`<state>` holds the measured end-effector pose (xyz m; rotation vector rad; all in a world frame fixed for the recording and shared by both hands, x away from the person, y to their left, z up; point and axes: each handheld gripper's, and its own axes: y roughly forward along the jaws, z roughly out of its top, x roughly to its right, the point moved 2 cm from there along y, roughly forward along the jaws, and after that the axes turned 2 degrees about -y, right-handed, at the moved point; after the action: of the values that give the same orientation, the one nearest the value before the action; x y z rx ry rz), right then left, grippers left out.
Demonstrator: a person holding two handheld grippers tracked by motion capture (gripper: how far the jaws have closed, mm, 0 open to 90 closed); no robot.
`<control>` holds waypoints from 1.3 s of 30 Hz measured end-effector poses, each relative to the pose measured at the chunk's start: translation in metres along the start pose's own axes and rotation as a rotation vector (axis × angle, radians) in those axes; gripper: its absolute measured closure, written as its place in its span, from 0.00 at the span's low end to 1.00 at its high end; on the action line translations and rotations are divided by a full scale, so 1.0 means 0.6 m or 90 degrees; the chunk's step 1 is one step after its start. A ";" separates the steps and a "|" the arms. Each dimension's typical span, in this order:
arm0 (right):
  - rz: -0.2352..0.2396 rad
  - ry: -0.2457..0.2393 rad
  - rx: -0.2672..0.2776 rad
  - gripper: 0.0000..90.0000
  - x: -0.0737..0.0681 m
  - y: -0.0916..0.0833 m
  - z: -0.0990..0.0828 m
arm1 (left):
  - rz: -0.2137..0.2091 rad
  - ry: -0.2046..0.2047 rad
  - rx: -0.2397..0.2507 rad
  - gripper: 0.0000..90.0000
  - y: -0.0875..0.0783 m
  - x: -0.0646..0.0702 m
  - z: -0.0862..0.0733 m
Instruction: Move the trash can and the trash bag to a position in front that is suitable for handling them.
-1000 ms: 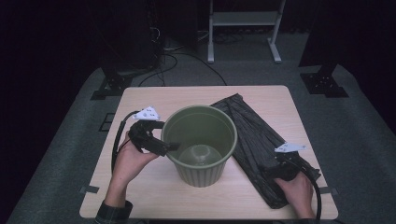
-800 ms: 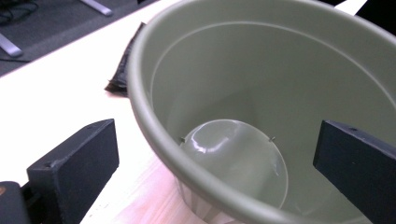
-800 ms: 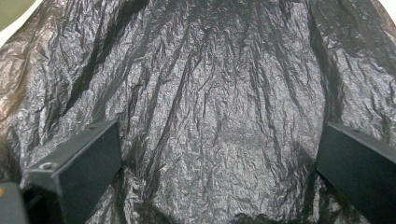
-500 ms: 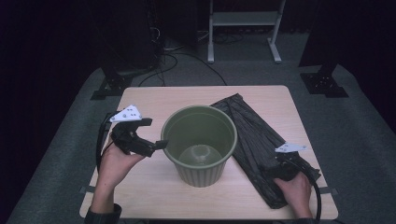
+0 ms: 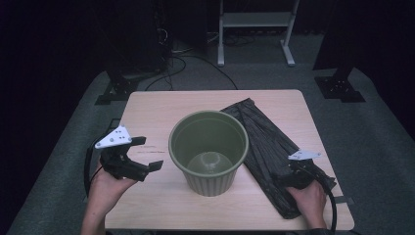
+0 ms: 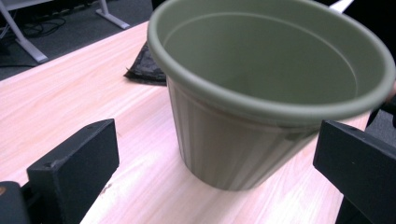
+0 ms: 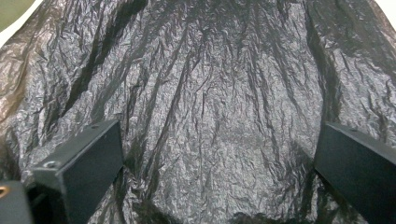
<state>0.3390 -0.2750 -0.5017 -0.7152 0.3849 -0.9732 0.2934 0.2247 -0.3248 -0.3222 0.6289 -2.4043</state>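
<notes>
My right gripper (image 5: 295, 172), jaws spread apart, rests at the near end of the black bag (image 5: 266, 147), whose long axis runs from lower right up toward frame centre. My left gripper (image 5: 148, 152), also apart, hovers left of the green pot (image 5: 209, 152) mid-worktop, not touching it.

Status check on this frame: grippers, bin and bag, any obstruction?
Left gripper open, off the green bin, clear of its side. Right gripper open, low over the black bag. Bag flat on the table beside the bin. Nothing blocking.
</notes>
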 end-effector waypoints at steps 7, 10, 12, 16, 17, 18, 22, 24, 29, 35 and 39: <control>0.000 0.000 0.000 0.00 0.000 0.000 0.000 | 0.009 0.015 -0.002 0.00 0.014 0.008 -0.041; 0.001 0.000 0.000 0.00 0.000 0.000 0.000 | 0.013 0.016 -0.001 0.00 0.025 0.010 -0.060; 0.001 0.000 0.000 0.00 0.000 0.000 0.000 | 0.014 0.018 -0.003 0.00 0.029 0.010 -0.065; 0.001 0.000 0.000 0.00 0.000 0.000 0.000 | 0.009 0.019 -0.021 0.00 0.051 0.008 -0.090; 0.001 0.000 0.000 0.00 0.000 0.000 0.000 | 0.011 0.021 -0.028 0.00 0.056 0.006 -0.096; 0.001 0.000 0.000 0.00 0.000 0.000 0.000 | 0.016 0.022 -0.035 0.00 0.061 0.005 -0.101; 0.001 0.000 0.000 0.00 0.000 0.000 0.000 | 0.015 0.026 -0.046 0.00 0.078 -0.002 -0.121; 0.001 0.000 0.000 0.00 0.000 0.000 0.000 | 0.018 0.027 -0.054 0.00 0.086 -0.006 -0.133; 0.001 0.000 0.000 0.00 0.000 0.000 0.000 | 0.020 0.021 -0.084 0.00 0.115 -0.014 -0.171; 0.001 0.000 0.000 0.00 0.000 0.000 0.000 | 0.020 0.014 -0.098 0.00 0.136 -0.020 -0.194; 0.001 0.000 0.000 0.00 0.000 0.000 0.000 | 0.020 0.012 -0.109 0.00 0.147 -0.023 -0.207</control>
<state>0.3389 -0.2750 -0.5016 -0.7150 0.3853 -0.9714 0.3031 0.2166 -0.4773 -0.3591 0.8455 -2.3306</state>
